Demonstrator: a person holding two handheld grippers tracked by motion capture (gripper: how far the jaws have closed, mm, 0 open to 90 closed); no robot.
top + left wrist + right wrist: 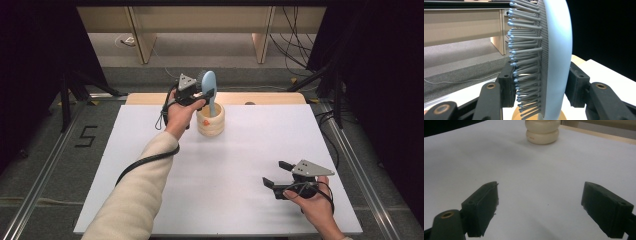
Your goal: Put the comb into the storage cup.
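A pale blue hairbrush (209, 85) stands upright with its handle down inside a cream ribbed holder (210, 123) at the back middle of the white table. My left gripper (204, 95) is shut on the brush's head, just above the holder. In the left gripper view the brush (554, 50) fills the middle, grey bristles facing left, and both pads (507, 85) press its sides. My right gripper (278, 173) rests low near the front right of the table, open, with nothing between its jaws. The right gripper view shows the holder (542, 131) far ahead.
The white table top (230, 165) lies on a wooden board (270, 98) that shows along the back edge. A small orange thing (205, 121) sits at the holder's rim. Beyond the table stand wooden furniture legs (145, 45) and loose cables (295, 45) on the floor.
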